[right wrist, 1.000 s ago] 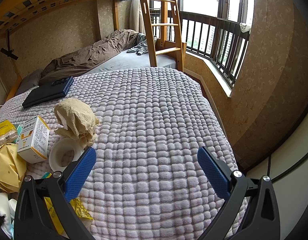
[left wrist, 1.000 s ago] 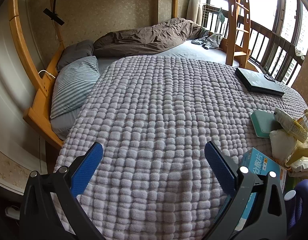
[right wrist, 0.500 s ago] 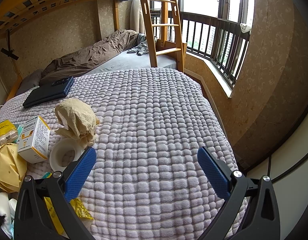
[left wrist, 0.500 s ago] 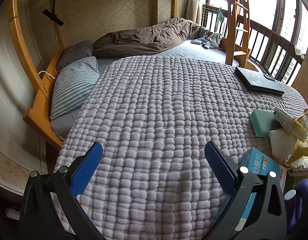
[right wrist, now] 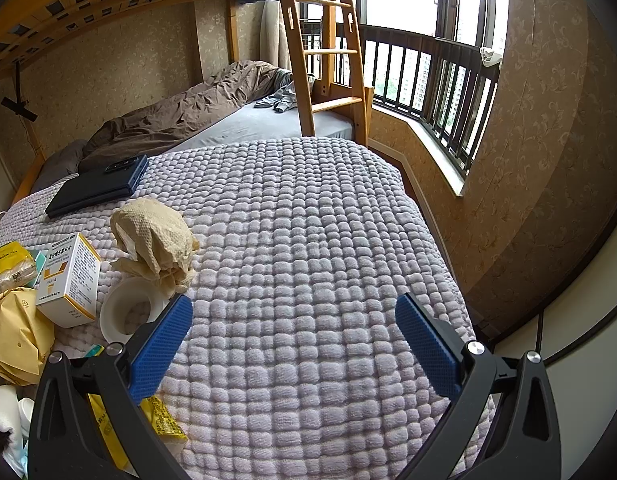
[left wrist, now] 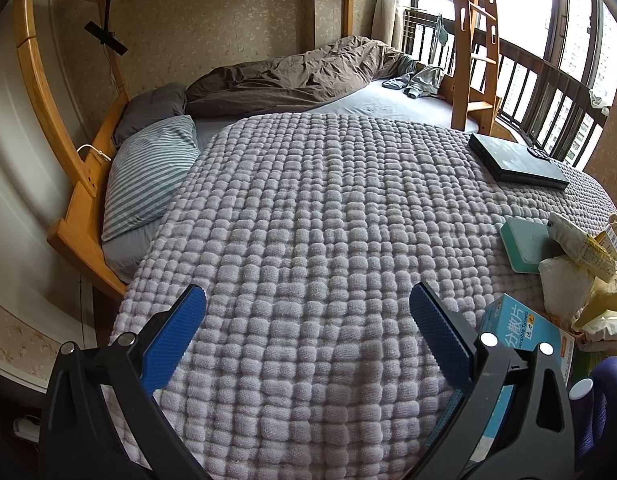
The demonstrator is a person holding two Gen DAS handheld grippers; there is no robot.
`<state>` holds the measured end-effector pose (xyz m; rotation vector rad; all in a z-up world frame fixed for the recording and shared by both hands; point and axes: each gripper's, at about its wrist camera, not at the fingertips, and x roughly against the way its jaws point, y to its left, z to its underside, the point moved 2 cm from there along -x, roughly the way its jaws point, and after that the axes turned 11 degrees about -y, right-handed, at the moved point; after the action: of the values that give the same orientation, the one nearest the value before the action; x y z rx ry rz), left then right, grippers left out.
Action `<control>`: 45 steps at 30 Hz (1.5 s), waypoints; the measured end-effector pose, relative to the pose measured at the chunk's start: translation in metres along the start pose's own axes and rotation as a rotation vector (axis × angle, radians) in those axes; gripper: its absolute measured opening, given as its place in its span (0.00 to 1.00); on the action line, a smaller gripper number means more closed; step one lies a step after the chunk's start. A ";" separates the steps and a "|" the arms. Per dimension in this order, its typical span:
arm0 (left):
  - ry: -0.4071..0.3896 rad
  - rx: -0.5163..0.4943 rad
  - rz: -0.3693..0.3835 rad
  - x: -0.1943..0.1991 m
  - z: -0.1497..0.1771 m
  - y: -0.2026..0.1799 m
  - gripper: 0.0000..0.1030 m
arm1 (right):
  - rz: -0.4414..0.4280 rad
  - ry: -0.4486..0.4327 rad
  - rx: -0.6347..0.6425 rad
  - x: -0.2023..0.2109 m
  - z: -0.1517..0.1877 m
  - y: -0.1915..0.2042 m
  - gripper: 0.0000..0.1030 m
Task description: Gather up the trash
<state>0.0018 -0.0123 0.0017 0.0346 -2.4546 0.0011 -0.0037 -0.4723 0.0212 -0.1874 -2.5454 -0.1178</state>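
Big lilac knitted blanket (right wrist: 308, 240) covers the bed under me, and all the trash sits in one heap along its edge, between my two tools. Left tool (left wrist: 306, 312) hangs over bare blanket, pads spread wide and nothing between them; right tool (right wrist: 294, 314) the same, gaping and empty. Off to the far side lies a dark flat case (right wrist: 96, 186), which looks like a keeper, not rubbish, so I judge I should leave it alone. Now the heap: crumpled yellow paper bag (right wrist: 12, 336) at the left of my right view, a white-and-orange medicine box (right wrist: 70, 278) standing beside it, a scrunched beige paper towel (right wrist: 156, 240) leaning over a white tape roll (right wrist: 126, 312), which lies just beside my right tool's inner pad. From the left view there's a blue tablet box (left wrist: 522, 328) right behind my inner finger and a teal pad (left wrist: 528, 242) further up. Nothing collected yet, I reckon. Best opening move: swing the right tool inward over the paper towel, come down from above, and close slowly, since it's soft and will squash rather than slip; boxes want a grip across their narrow faces.
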 end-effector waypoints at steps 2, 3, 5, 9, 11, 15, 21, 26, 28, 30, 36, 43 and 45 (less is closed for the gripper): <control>-0.001 -0.001 0.000 0.000 0.001 -0.001 0.99 | 0.000 0.000 0.000 0.000 -0.001 -0.001 0.96; -0.001 -0.002 0.000 -0.001 0.000 -0.001 0.99 | 0.000 0.000 0.000 0.001 -0.001 -0.001 0.96; -0.002 -0.001 0.000 0.000 0.001 -0.002 0.99 | -0.001 0.000 0.000 0.000 0.000 -0.001 0.96; -0.008 -0.003 -0.003 0.002 0.003 -0.005 0.99 | 0.000 -0.001 0.000 0.000 0.001 -0.001 0.96; -0.011 -0.005 -0.003 0.002 0.004 -0.006 0.99 | 0.001 -0.005 -0.001 0.001 0.000 -0.001 0.96; -0.013 -0.007 -0.004 0.003 0.007 -0.007 0.99 | 0.002 -0.012 -0.004 0.006 -0.005 -0.002 0.96; -0.013 -0.007 -0.004 0.003 0.007 -0.007 0.99 | 0.002 -0.013 -0.004 0.005 -0.003 -0.002 0.96; -0.013 -0.011 -0.004 0.004 0.008 -0.009 0.99 | 0.002 -0.013 -0.003 0.005 -0.003 -0.002 0.96; -0.014 -0.011 -0.005 0.004 0.008 -0.010 0.99 | 0.002 -0.013 -0.004 0.006 -0.004 -0.002 0.96; -0.013 -0.010 -0.004 0.004 0.008 -0.009 0.99 | 0.002 -0.014 -0.004 0.005 -0.002 -0.002 0.96; -0.013 -0.010 -0.004 0.004 0.008 -0.010 0.99 | 0.002 -0.014 -0.003 0.005 -0.002 -0.002 0.96; -0.012 -0.014 -0.002 0.004 0.008 -0.012 0.99 | 0.003 -0.018 0.000 0.006 -0.003 -0.002 0.96; -0.008 -0.021 0.000 0.004 0.007 -0.015 0.99 | 0.004 -0.022 0.002 0.007 -0.004 -0.003 0.96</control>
<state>-0.0049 -0.0274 -0.0010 0.0251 -2.4621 -0.0248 -0.0077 -0.4755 0.0285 -0.1939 -2.5673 -0.1122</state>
